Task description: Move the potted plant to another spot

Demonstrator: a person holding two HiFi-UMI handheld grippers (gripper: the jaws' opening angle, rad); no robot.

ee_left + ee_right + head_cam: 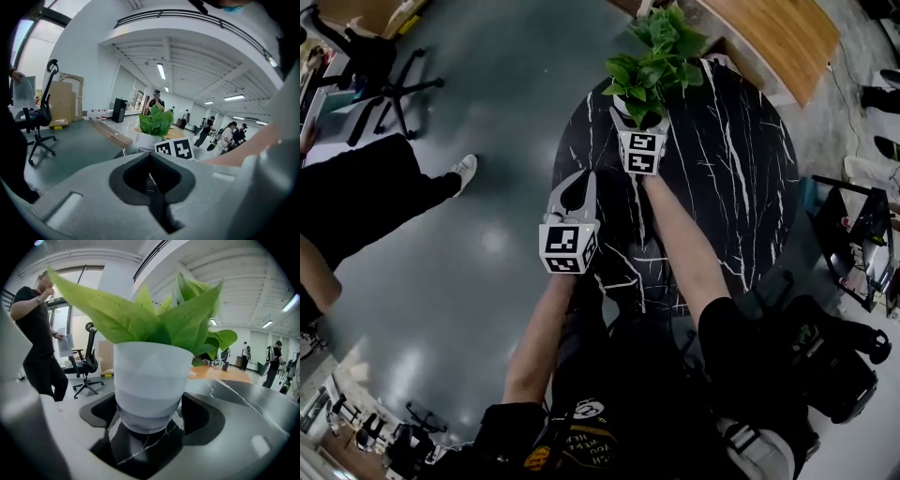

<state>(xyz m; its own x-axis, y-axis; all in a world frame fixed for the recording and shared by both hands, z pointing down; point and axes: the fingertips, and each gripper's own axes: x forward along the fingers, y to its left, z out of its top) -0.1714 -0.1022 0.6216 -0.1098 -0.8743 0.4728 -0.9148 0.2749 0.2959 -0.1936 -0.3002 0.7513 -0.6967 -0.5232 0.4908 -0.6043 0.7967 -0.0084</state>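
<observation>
Plant: green leaves in a white pot, upright, standing on the tabletop near the rim farthest from the person.
Tabletop: round, black stone with white veins; it lies under the plant and spreads from it toward the person.
Right claw: reaches in on the person's side of the plant, jaws spread, one on each side of the pot's lower part. In the right gripper view the pot fills the gap between them, its base on the stone. Whether the pads press on the pot cannot be told.
Left claw: held back from the plant, nearer the person and to the left, over the tabletop's left rim. Its jaws meet along a seam and nothing is between them.
Left gripper view: the plant stands straight ahead, the right claw's marker cube just in front of the pot.
Chair: an office chair on the grey floor, well left of the plant.
Bystander: in dark clothes, left of the plant in the right gripper view, standing on the floor beyond it.
Wooden table: just beyond the plant, to its right.
</observation>
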